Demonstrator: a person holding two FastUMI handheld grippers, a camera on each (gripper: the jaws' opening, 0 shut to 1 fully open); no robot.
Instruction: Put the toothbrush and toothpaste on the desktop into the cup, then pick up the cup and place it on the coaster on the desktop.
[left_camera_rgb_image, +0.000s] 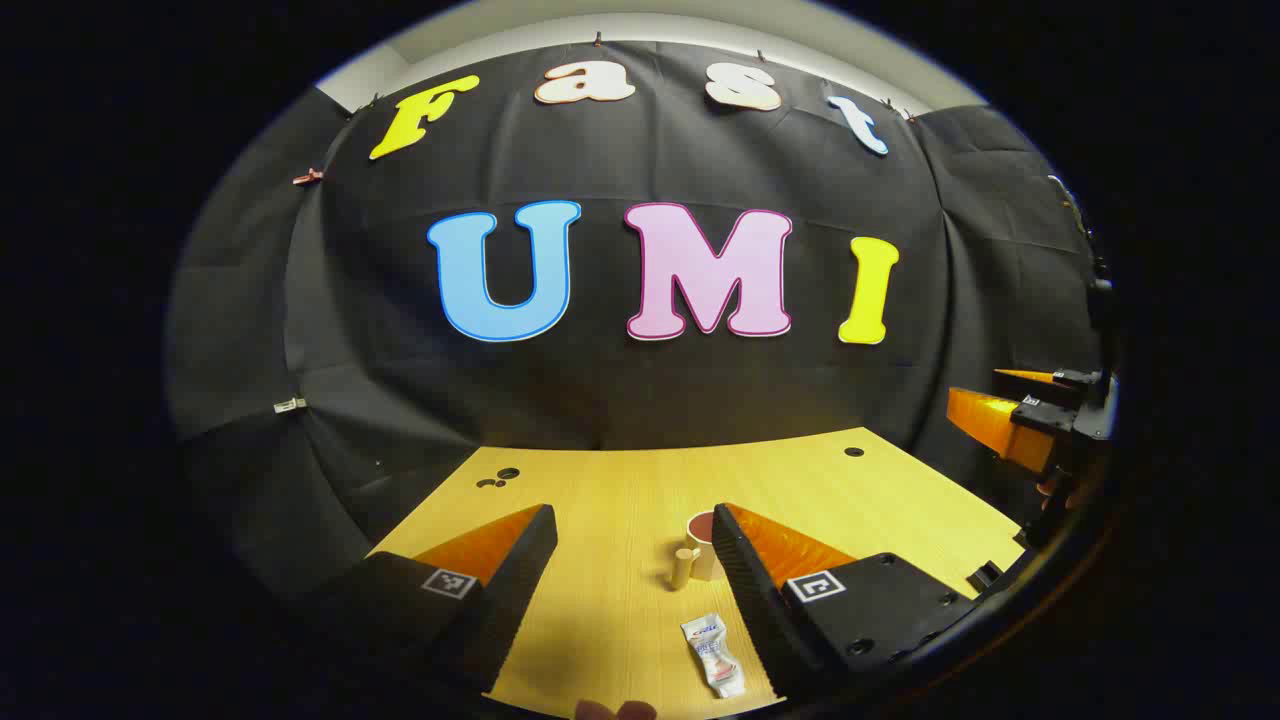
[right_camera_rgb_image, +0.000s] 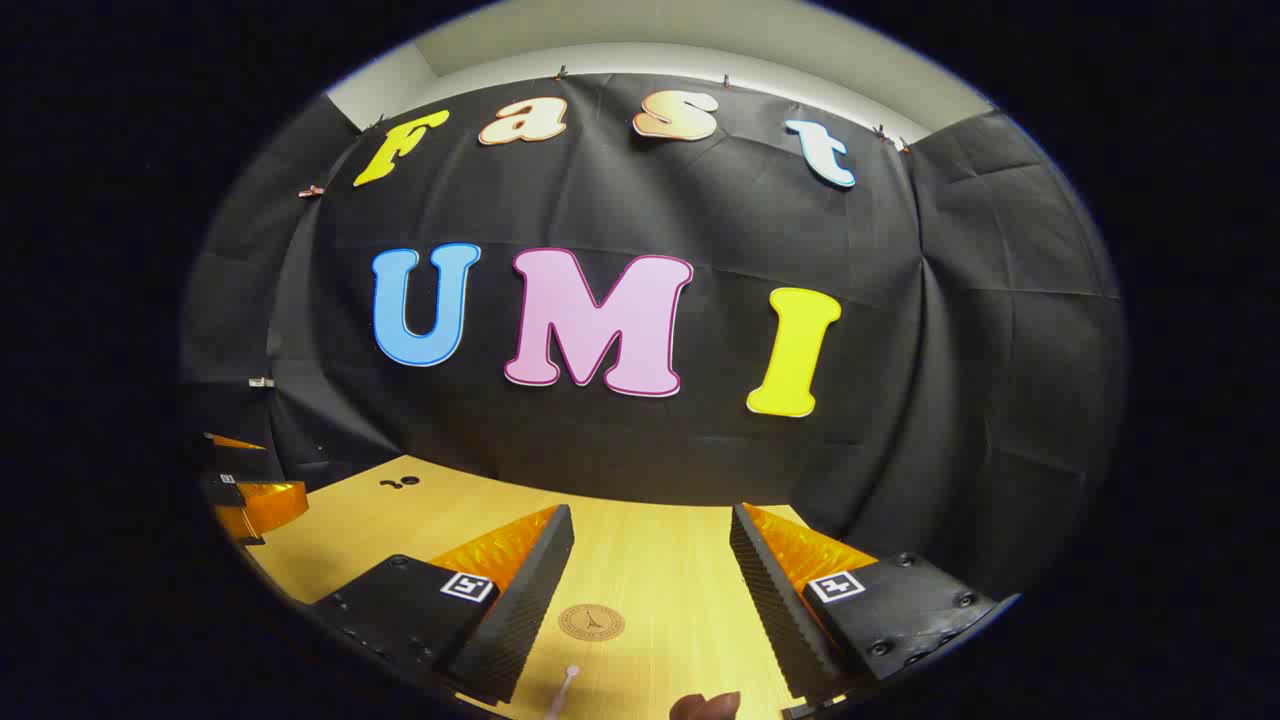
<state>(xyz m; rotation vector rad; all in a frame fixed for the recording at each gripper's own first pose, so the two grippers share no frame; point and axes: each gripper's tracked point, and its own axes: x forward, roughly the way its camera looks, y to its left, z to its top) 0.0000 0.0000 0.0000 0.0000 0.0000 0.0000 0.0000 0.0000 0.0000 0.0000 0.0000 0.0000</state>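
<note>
The desktop (left_camera_rgb_image: 620, 520) is pale yellow wood with a fine straight grain. The cup (left_camera_rgb_image: 700, 545) is beige outside, reddish-brown inside. The toothpaste (left_camera_rgb_image: 713, 652) is white with red and blue print. The round tan coaster (right_camera_rgb_image: 591, 622) bears a dark stamped emblem.

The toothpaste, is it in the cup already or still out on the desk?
Still out. The toothpaste lies flat on the desktop, nearer the camera than the cup.
</note>
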